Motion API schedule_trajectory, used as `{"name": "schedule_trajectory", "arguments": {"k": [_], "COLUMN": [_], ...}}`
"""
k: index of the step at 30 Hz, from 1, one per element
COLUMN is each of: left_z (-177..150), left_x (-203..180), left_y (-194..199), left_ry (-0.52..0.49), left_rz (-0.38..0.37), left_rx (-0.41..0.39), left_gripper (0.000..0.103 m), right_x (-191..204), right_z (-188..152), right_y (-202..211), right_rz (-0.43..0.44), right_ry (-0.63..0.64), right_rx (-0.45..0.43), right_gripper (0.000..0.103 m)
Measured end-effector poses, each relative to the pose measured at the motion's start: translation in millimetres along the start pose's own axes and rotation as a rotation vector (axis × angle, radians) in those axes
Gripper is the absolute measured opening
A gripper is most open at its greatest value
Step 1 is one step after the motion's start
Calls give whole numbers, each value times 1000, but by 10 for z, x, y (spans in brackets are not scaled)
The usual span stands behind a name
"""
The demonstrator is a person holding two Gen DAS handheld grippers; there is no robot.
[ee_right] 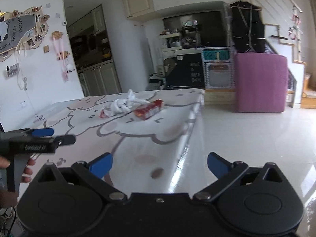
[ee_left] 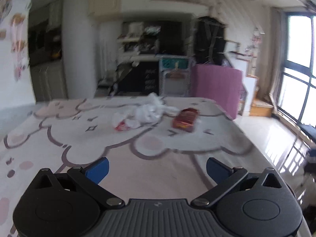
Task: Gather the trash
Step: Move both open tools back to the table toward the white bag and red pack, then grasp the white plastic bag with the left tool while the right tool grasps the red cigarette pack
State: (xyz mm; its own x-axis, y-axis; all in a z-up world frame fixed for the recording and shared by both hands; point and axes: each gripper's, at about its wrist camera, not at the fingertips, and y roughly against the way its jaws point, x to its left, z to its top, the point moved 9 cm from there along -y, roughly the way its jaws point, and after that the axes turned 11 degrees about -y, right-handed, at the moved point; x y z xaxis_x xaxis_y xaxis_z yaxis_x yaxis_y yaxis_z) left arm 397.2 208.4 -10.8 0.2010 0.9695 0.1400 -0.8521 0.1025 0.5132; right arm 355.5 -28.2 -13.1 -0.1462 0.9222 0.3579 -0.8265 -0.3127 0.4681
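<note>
Jaws, both units: spread wide, nothing between them. Left gripper [ee_left: 157, 169]: blue pads on black linkage arms, ribbed grey body, held low and level over the near end of the table [ee_left: 138, 173]. Right gripper [ee_right: 160, 165]: same blue pads, smooth black body, poised over the table's right edge, glossy floor [ee_right: 246, 138] beneath its right side.

Left unit, seen side-on from the right wrist view: fingers [ee_right: 44, 132] pointing across the table; white lettering on its black side, blurred and unreadable. Hand [ee_right: 26, 169] wrapped around the grip below it.

Table cover: smooth, pale, printed with pink cartoon outlines and small diamond marks.

Trash, far half of the table, well apart from both grippers:
- white plastic bag [ee_left: 147, 111], crumpled, thin film, a red-printed scrap at its near end.
- red packet [ee_left: 185, 120], flat and oblong, glossy, yellow print illegible; just right of the bag.

Background writing: black board [ee_right: 189, 75] with white letters, "NICE" faintly legible; wall hanging [ee_right: 13, 33] reading "PANDA" repeatedly. Pink padded block [ee_right: 260, 83] standing on the floor.
</note>
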Motion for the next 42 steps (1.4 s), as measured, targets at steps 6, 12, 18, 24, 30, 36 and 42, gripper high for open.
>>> {"name": "schedule_trajectory", "arguments": {"k": [6,12,18,24,30,36,42], "left_z": [208,357,492,382,328,353,318], "left_x": [208,393,639,915,822,658,747], "left_y": [-714,-1438,-1823,-1964,-1822,-1666,-1669], "left_ry": [100,212,266,578,542,557,598], "left_rz": [17,90,114,-195,-293,-439,-412], "left_rx": [46,34,-43,-130,-95,-92,-121], "left_gripper": [103,103,103,103,103,101,101], "right_x": [267,397,399,456,621,717,560], "right_z": [-22,-69,16,345,729,742,701], "right_y": [-425,-698,-885,-1178,-1837,-2574,-2916], "right_rz": [51,68,72,56,-38,-141,-240], "right_ry": [6,44,73,103,150,250,288], "right_rx": [25,63,74,67,27,64,82], "right_gripper": [103,103,103,103,103,103,103]}}
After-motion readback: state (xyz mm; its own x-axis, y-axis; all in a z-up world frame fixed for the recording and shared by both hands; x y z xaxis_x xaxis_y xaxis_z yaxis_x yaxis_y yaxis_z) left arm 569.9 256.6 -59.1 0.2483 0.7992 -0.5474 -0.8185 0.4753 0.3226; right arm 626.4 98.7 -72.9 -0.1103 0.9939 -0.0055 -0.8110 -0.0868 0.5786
